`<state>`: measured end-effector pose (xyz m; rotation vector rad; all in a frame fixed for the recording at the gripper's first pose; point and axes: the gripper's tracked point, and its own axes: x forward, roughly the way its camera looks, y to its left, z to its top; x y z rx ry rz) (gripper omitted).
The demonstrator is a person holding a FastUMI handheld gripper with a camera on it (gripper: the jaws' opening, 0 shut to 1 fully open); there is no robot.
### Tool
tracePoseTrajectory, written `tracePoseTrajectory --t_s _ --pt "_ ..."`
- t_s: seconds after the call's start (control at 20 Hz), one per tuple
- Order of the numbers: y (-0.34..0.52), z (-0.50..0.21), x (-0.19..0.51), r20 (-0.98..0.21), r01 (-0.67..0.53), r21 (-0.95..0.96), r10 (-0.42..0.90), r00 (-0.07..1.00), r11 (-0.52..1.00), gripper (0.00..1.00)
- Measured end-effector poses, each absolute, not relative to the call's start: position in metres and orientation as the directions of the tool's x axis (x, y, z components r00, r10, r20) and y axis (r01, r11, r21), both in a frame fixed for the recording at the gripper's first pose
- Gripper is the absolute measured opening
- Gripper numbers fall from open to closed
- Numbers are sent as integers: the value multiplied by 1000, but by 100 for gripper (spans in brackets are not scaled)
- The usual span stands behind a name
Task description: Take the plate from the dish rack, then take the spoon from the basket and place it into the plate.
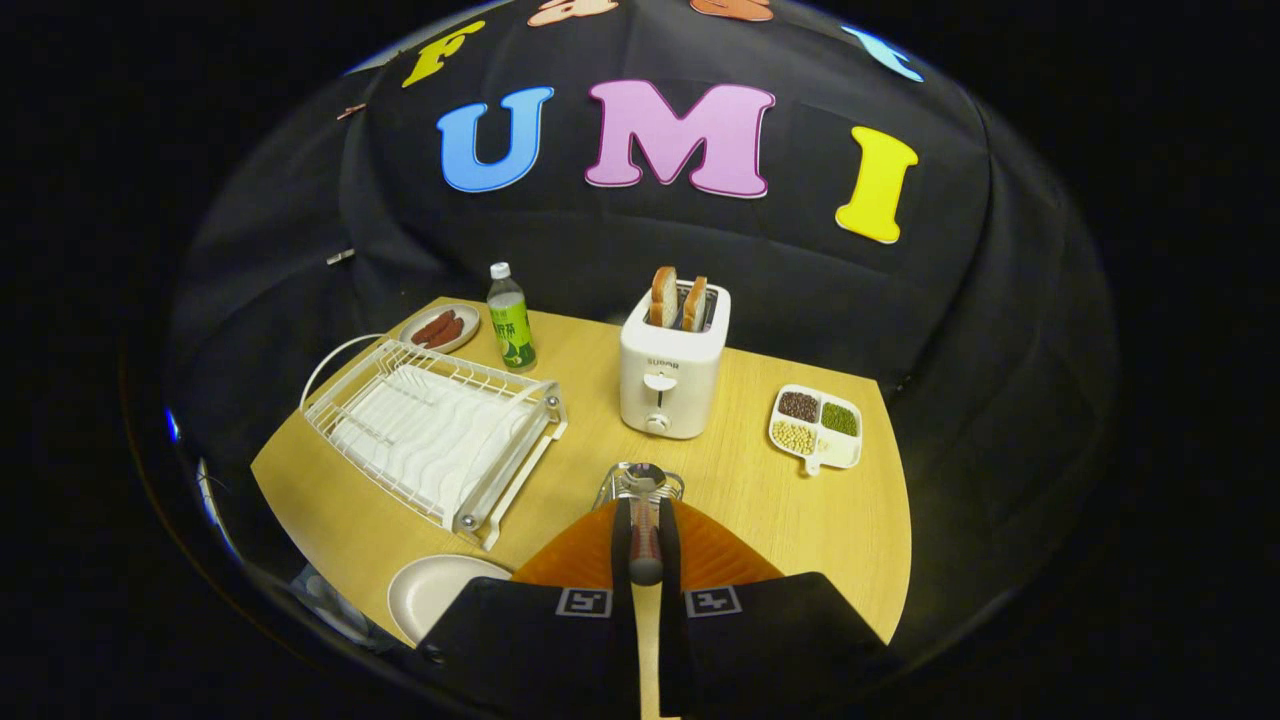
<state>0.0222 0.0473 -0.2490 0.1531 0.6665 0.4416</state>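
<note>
My gripper [645, 515] is low over the table's front, and its fingers are shut on the handle of the spoon [645, 558], which lies lengthwise between them. The spoon's far end reaches into a small wire basket [640, 483] just ahead of the fingertips; its bowl is hidden there. A cream plate [437, 595] lies flat on the wooden table left of the fingers, near the front edge. The white wire dish rack [432, 430] stands beyond the plate to the left, with nothing in it.
A white toaster [672, 375] with two bread slices stands just beyond the basket. To its right is a divided dish of beans [818, 425]. A green bottle [511, 318] and a small plate of sausages [440, 327] stand behind the rack.
</note>
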Motion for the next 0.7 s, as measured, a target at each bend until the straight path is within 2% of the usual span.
tracePoseTrajectory --t_s 0.3,0.7 --pt "66 -195 -45 -520 -389 340 516 681 856 11" --pt "139 -253 -135 -623 -460 390 596 507 798 11"
